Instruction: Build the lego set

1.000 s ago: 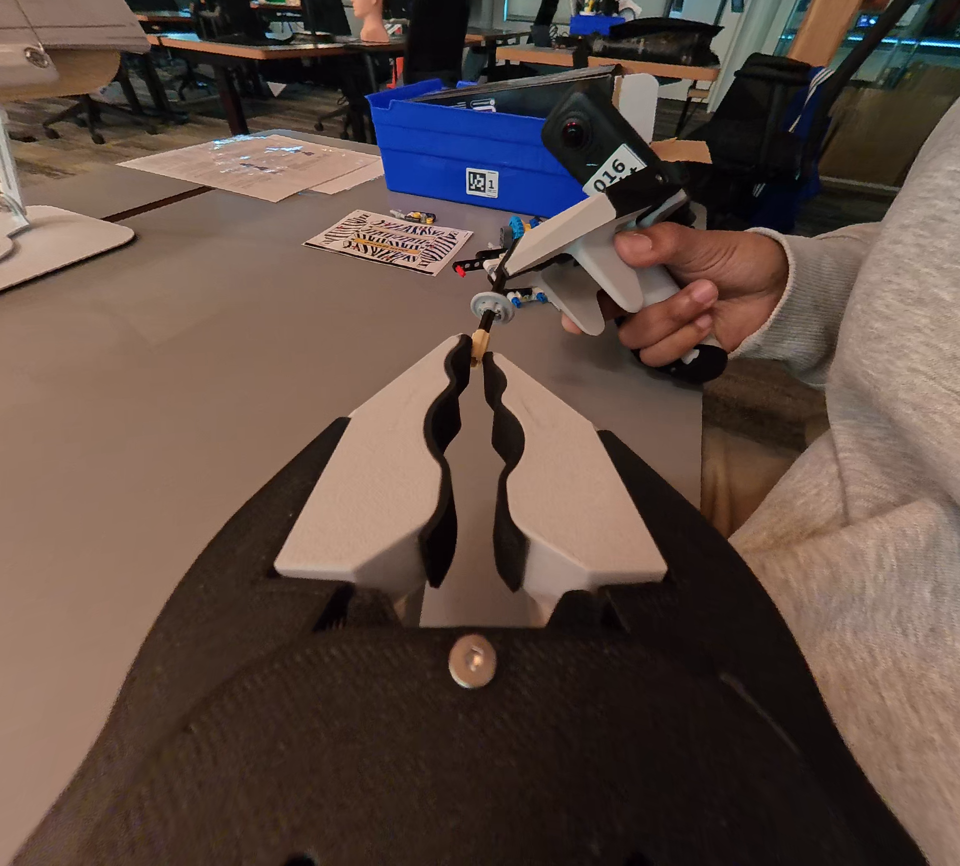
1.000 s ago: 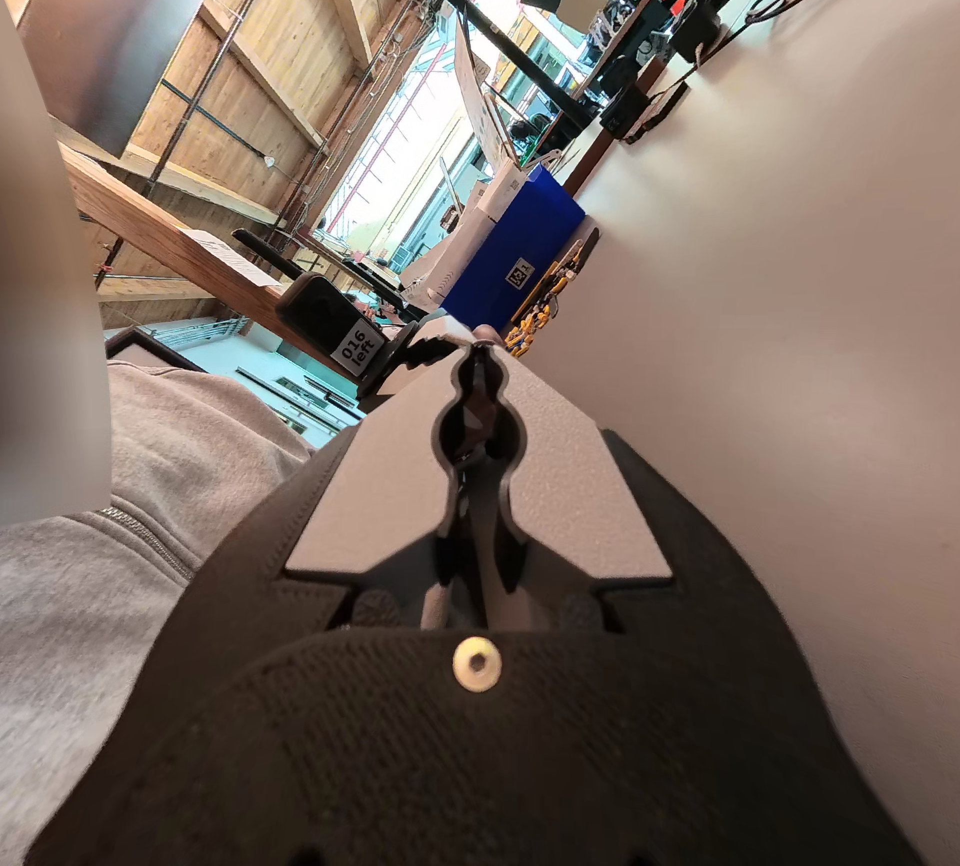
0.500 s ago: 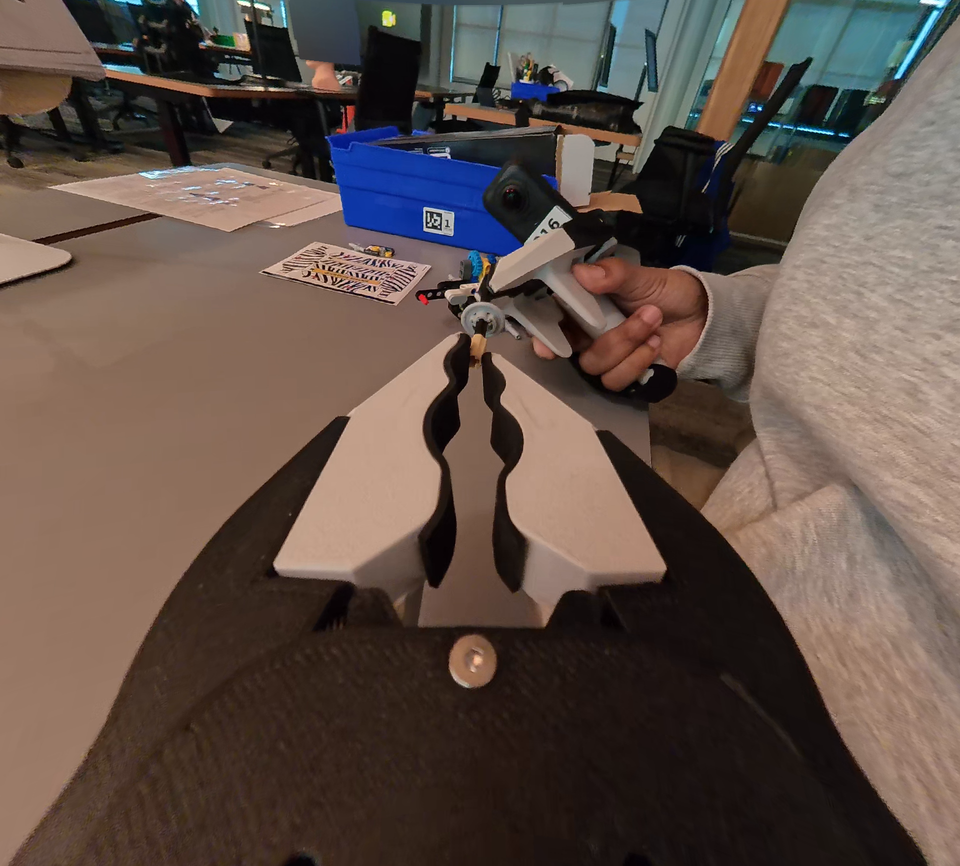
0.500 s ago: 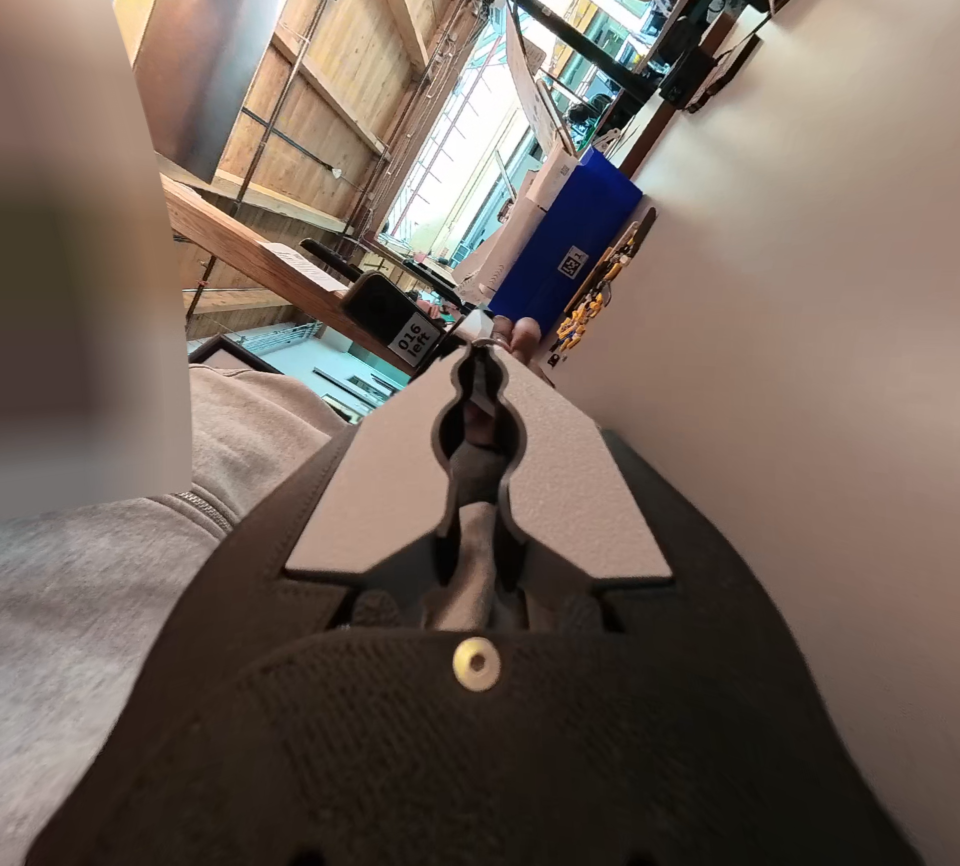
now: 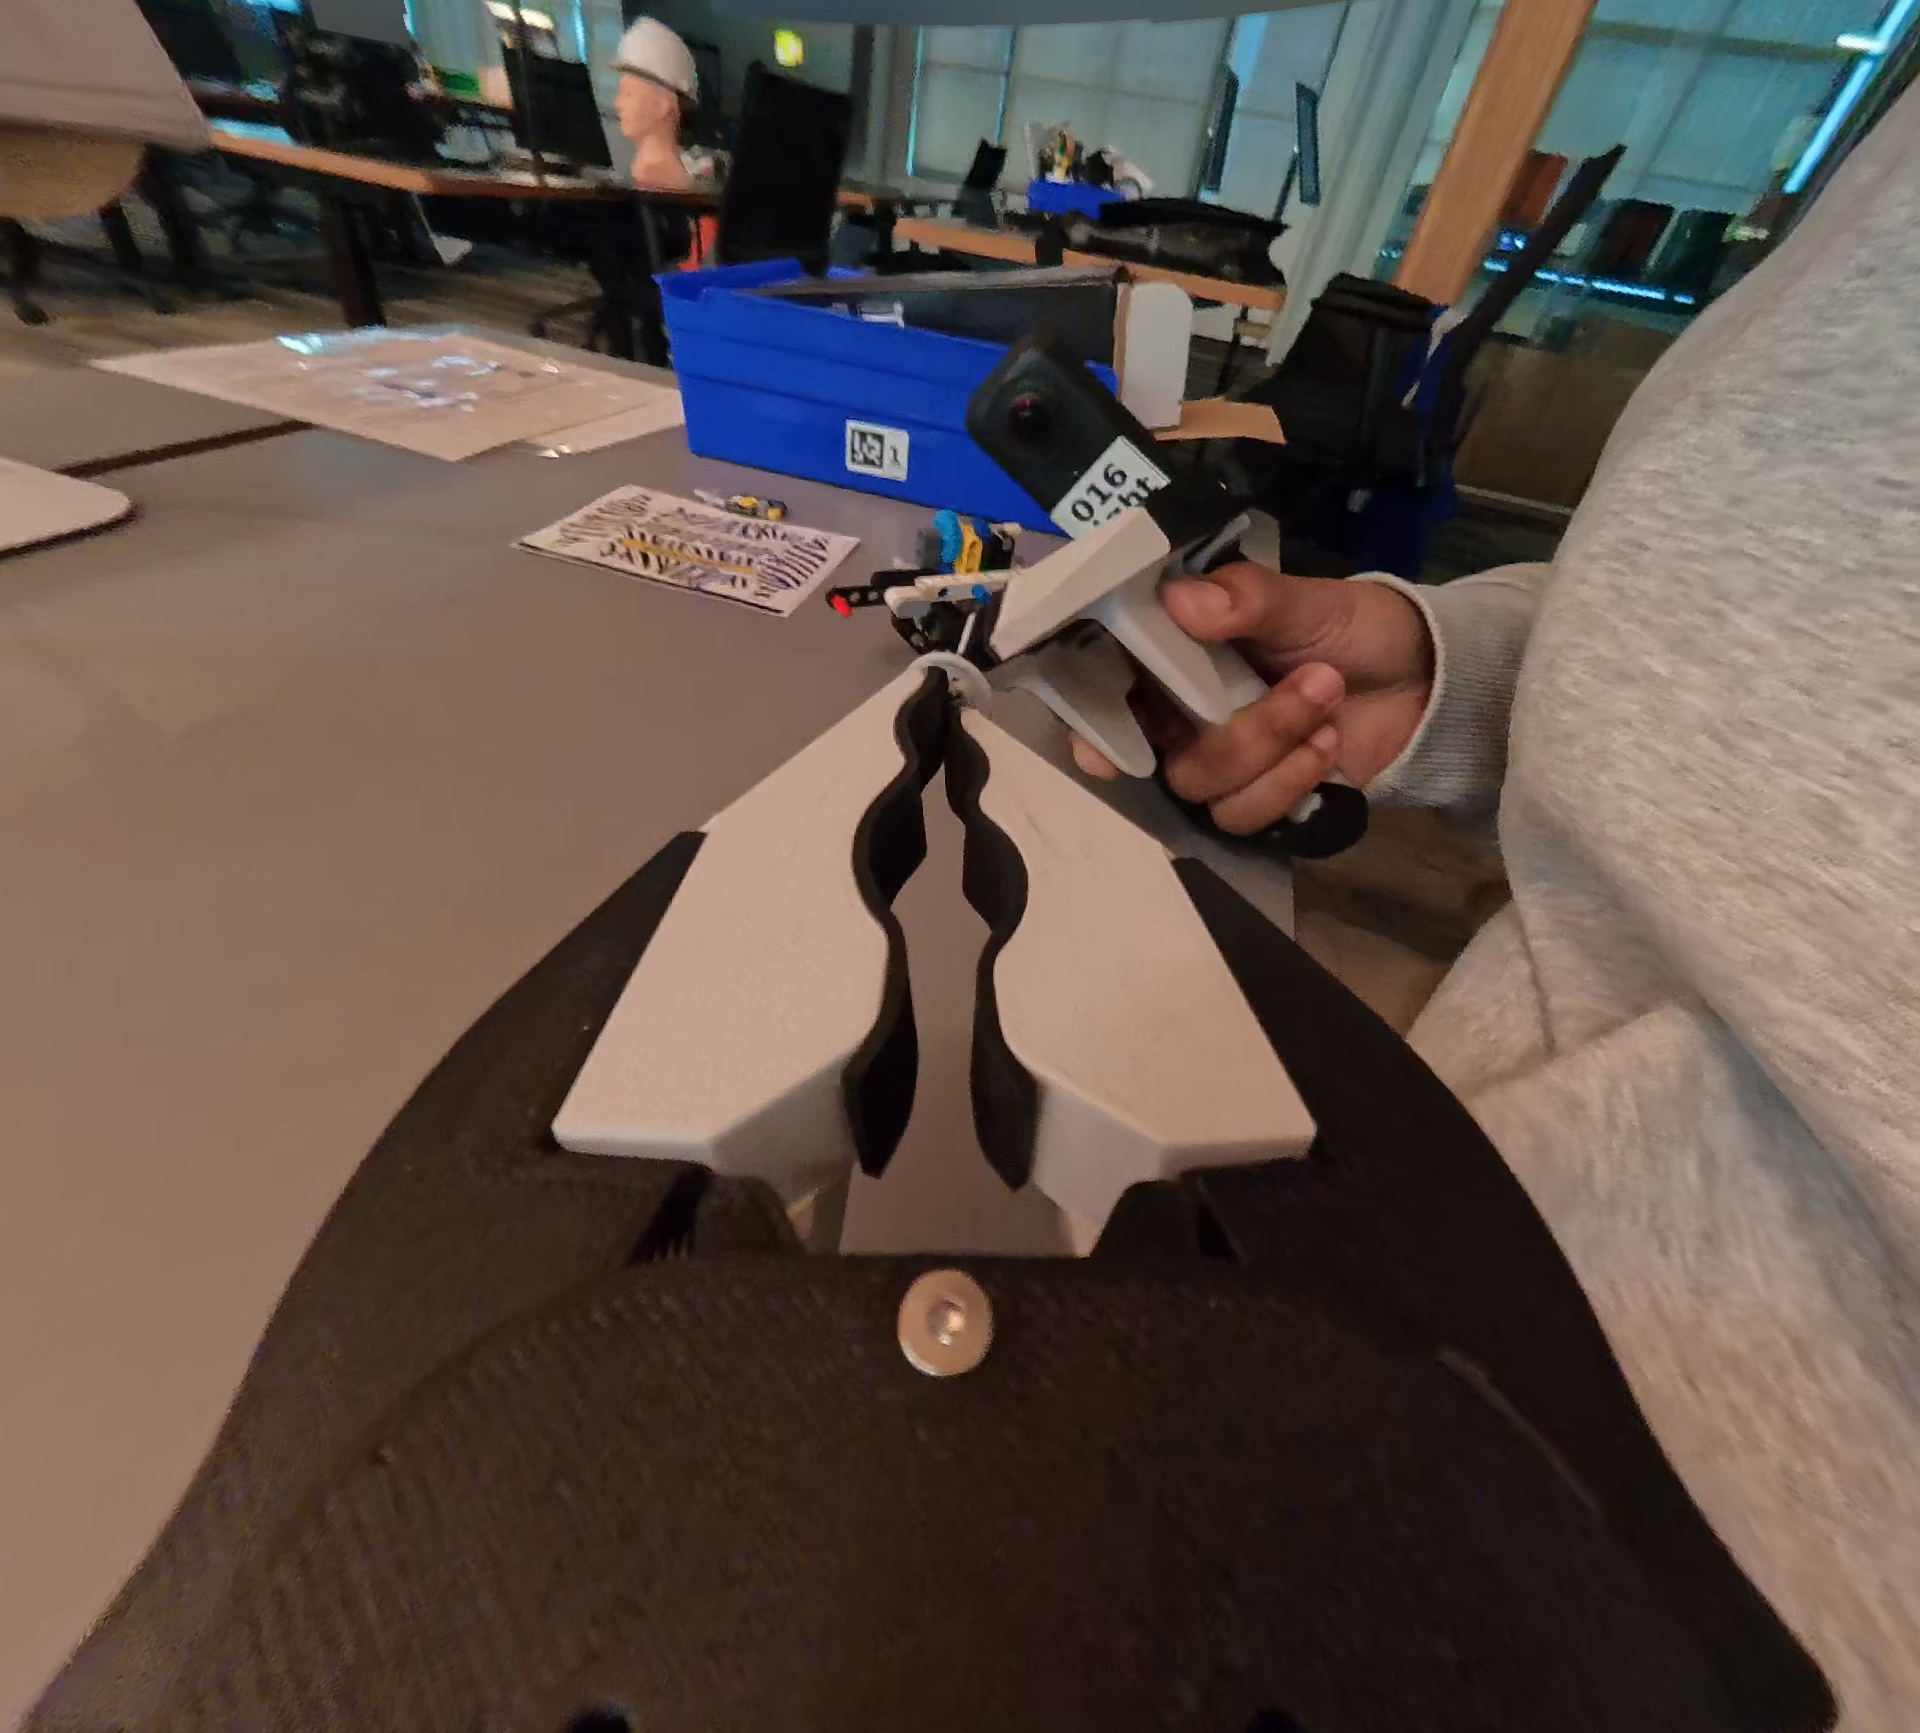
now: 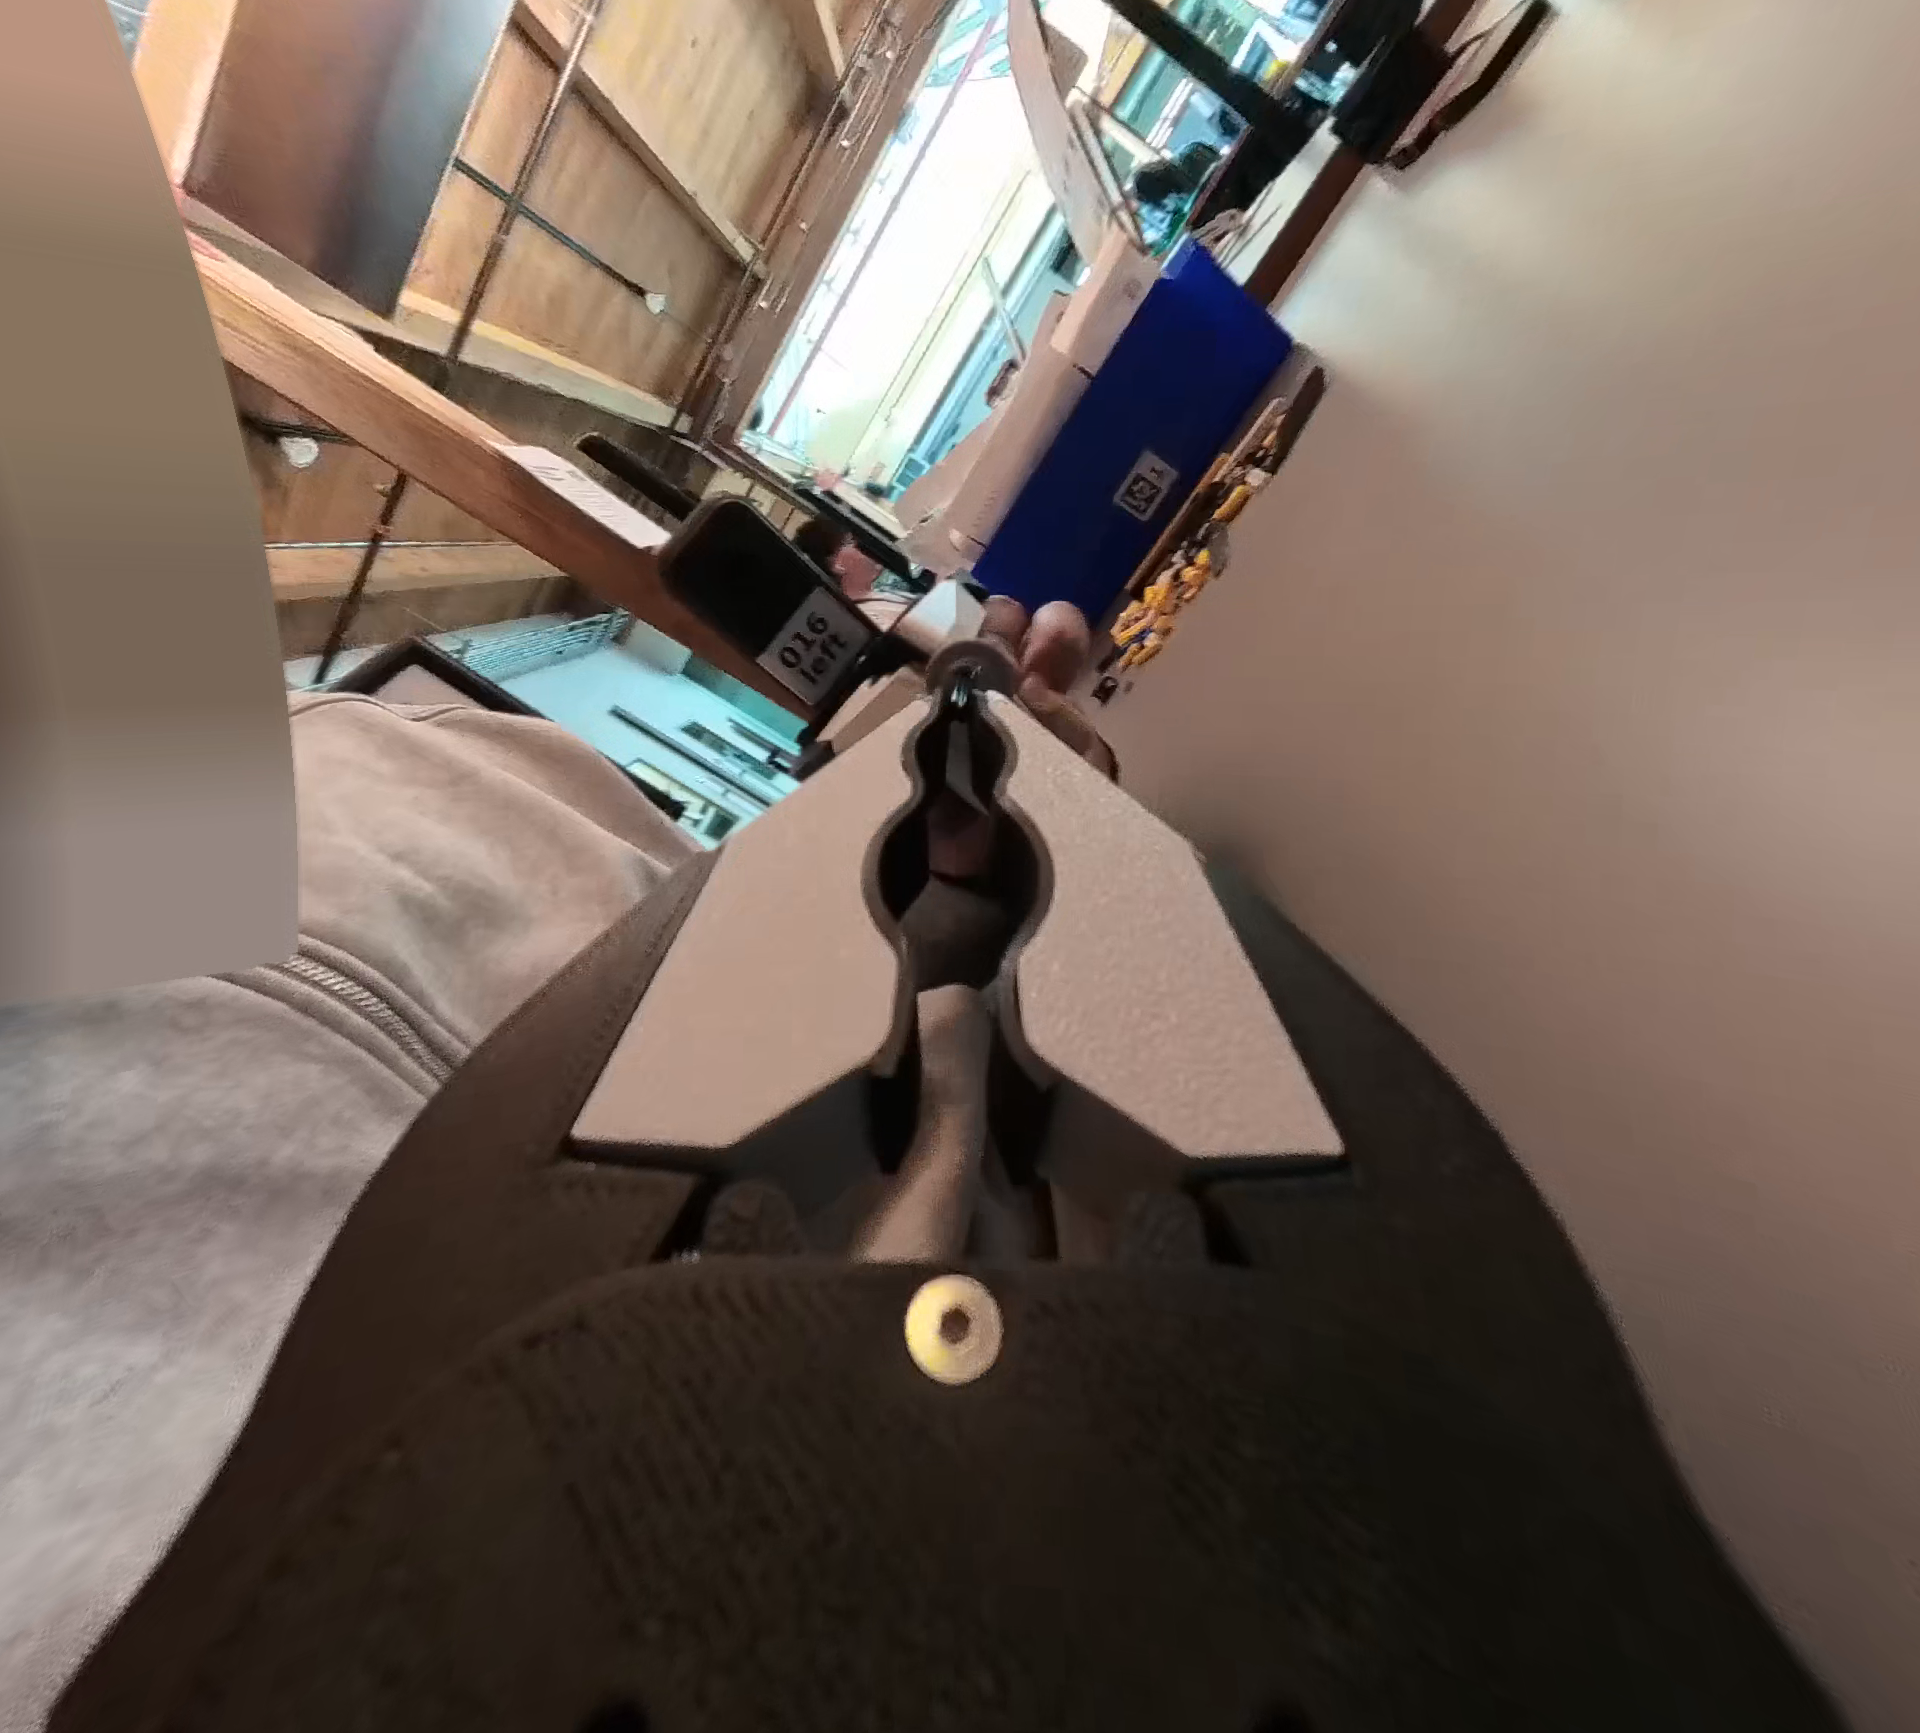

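- Grey table (image 5: 312, 748) spreads out below and ahead of my claws, in a big room with desks far off.
- Up in the air, right at the tips of both claws, is a little rod (image 6: 961, 696) with a grey ring (image 5: 951, 677) on it. It belongs to the lego set.
- My right claw (image 6: 961, 704) is pinched tight on the little rod. I think it grips so hard so the rod cannot wobble.
- My left claw (image 5: 938, 704) has its tips pressed together, touching the grey ring. I think the two claws meet nose to nose so one piece can be pushed onto the other.
- Just past the tips, on the table, sits the lego build (image 5: 940, 587). It is close, I guess, so the next piece is easy to reach.
- Farther ahead and a bit left lies a striped sheet (image 5: 686, 545). Behind it stands a blue bin (image 5: 821, 395).
- Hard to see: what is between my left tips, if anything. The black pads hide it.
- The rod is thin and mostly covered by my right claw, so I cannot tell how long it is.
- From the right claw I see yellow bits (image 6: 1184, 582) by the bin, but they are too blurry to name.
- A smooth patch covers the top of the left view, and another covers the left edge of the right view.
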